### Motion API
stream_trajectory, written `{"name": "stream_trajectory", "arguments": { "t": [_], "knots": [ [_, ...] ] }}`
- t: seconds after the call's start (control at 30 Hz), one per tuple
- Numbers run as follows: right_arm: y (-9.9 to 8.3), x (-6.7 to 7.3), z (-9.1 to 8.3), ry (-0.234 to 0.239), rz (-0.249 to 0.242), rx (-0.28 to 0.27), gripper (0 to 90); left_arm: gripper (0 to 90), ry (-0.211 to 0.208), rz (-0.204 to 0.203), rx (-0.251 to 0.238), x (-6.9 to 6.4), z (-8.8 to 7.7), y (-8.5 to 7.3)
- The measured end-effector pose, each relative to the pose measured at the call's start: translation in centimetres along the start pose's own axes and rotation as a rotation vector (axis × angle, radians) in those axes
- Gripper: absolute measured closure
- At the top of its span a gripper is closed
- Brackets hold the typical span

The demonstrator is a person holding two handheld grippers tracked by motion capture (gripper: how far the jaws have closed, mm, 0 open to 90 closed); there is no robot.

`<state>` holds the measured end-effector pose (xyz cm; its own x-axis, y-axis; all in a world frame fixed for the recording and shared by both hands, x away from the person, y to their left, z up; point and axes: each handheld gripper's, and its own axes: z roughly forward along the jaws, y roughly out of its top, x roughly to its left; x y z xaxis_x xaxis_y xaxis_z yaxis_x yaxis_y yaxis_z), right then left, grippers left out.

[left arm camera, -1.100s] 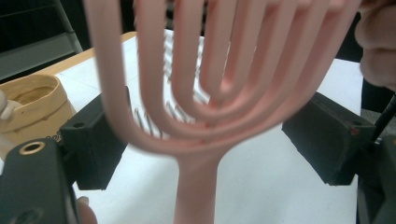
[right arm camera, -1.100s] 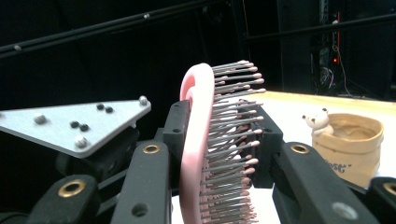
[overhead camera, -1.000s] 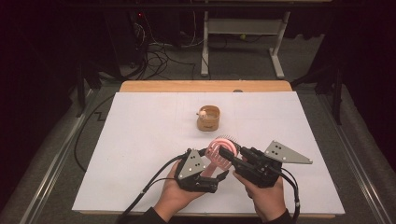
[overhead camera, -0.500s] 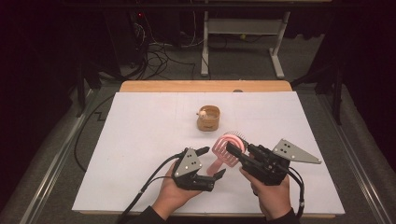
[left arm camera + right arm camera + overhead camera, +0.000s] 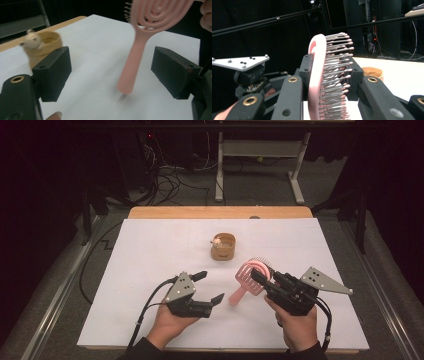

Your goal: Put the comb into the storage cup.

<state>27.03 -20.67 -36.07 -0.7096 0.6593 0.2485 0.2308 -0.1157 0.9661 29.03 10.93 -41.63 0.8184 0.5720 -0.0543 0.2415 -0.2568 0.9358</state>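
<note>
High view: one pink hairbrush (image 5: 251,274), one wooden cup (image 5: 223,247), two grippers.

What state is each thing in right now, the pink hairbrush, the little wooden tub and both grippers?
Pink hairbrush: clamped by its head, handle slanting down toward the table.
Right gripper: shut on the pink hairbrush, bristles against one jaw.
Left gripper: open, nothing gripped; brush handle stands between its jaws in the left gripper view.
Wooden tub: upright, open-topped, a small pale figure on its rim.
Table: white cover lying flat.
</note>
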Motion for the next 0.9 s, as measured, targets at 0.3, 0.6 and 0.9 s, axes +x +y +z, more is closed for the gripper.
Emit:
{"name": "stream_trajectory", "arguments": {
  "t": [0.3, 0.6, 0.9],
  "knots": [
    [0.1, 0.0, -0.2, -0.011, -0.020, -0.002, 67.3, 3.9, 0.104, -0.028, 0.021, 2.8, -3.4, -2.0],
    [0.3, -0.9, -0.8, -0.035, -0.010, -0.015, 67.3, 0.0, 0.146, -0.099, 0.021, 5.2, -4.4, -4.9],
    [0.4, -1.7, -1.4, -0.076, -0.014, -0.022, 67.2, 0.0, 0.182, -0.109, -0.033, 5.9, -5.3, -5.8]
  ]
}}
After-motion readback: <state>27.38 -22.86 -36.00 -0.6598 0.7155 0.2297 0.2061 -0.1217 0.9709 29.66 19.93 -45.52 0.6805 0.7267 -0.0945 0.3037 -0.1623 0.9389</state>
